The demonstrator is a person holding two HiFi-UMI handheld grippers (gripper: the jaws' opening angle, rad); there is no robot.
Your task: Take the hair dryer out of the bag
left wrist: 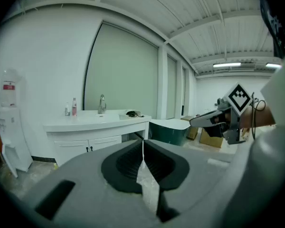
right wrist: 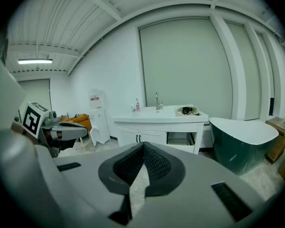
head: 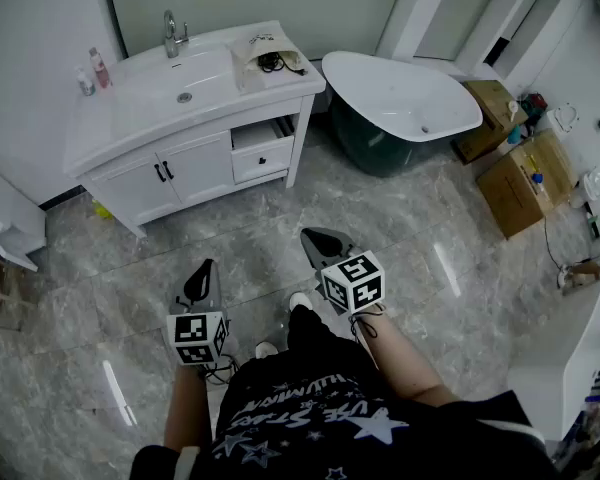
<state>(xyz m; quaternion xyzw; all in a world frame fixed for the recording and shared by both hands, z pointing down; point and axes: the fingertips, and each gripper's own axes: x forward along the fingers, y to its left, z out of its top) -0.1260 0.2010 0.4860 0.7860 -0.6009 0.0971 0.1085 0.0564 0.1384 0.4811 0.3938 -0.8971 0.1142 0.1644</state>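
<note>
A pale cloth bag (head: 265, 54) lies on the right end of the white vanity counter (head: 130, 108), with the black hair dryer (head: 271, 63) showing at its mouth. That same bag (left wrist: 131, 113) is a small shape far off in the left gripper view, and the bag (right wrist: 190, 110) shows small in the right gripper view too. My left gripper (head: 204, 269) and right gripper (head: 314, 238) are both shut and hold nothing, held over the floor well short of the vanity. Seen up close, the left gripper (left wrist: 143, 144) and the right gripper (right wrist: 143, 148) have their jaws together.
A faucet (head: 172, 34) and small bottles (head: 93, 70) stand on the counter by the sink; one vanity drawer (head: 263, 148) is pulled out. A freestanding bathtub (head: 400, 103) sits right of the vanity. Cardboard boxes (head: 525, 178) lie at the far right. The floor is grey marble tile.
</note>
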